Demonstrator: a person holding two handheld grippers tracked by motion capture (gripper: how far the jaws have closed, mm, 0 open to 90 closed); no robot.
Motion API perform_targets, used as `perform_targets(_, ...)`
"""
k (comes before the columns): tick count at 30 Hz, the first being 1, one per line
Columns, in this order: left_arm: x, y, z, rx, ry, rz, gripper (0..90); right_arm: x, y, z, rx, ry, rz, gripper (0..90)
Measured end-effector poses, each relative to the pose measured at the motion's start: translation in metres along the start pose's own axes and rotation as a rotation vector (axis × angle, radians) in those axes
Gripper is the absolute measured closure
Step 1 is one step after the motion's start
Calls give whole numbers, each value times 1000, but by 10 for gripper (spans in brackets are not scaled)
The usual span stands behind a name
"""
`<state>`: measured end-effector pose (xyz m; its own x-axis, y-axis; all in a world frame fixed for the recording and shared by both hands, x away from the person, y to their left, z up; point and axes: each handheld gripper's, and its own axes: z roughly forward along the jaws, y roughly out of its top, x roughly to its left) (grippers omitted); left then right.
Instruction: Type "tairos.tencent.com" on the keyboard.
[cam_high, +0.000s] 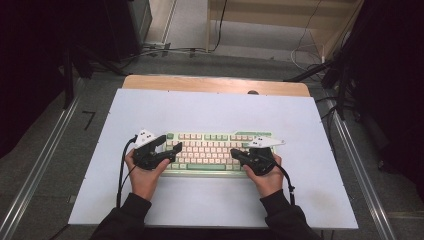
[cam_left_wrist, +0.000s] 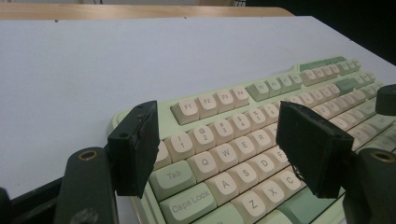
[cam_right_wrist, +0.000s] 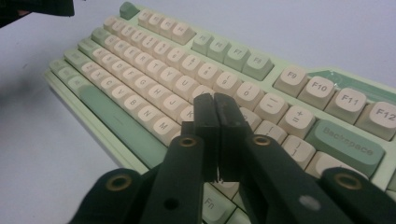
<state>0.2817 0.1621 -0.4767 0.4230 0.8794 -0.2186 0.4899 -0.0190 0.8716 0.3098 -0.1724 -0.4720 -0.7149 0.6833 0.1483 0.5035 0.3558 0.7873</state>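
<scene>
1. One keyboard (cam_high: 210, 152) lay on the white surface (cam_high: 215, 107), near the front edge, between the two hands.
2. We saw the left gripper (cam_left_wrist: 219, 140) standing wide open over the left end of the keyboard, with its pads above the Tab and letter keys and nothing between them.
3. We saw the right gripper (cam_right_wrist: 215, 109) closed, its jaws pressed together on nothing, poised over the keys on the right half.
4. We judged the keyboard stiff, fairly heavy and flat, with smooth plastic sides that could slip.
5. We judged its keycaps loose enough to pop off, so the pale green case ends seemed the safer hold.
</scene>
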Motion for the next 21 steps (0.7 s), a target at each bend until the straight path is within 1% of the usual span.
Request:
perform_targets(5,0,0,-1,-5,-1,-3,308,3,-2,5,42,9,0,879)
perform_targets(9,0,1,-1,-7,-2,-4,308,4,-4,8,61,7,-9,879)
perform_targets(15,0,0,-1,-8,-2,-2,308,4,-7,12,78,6,-11,880)
perform_targets(21,0,0,-1,-7,-1,-2,307,5,-8,15,95,-1,-23,880)
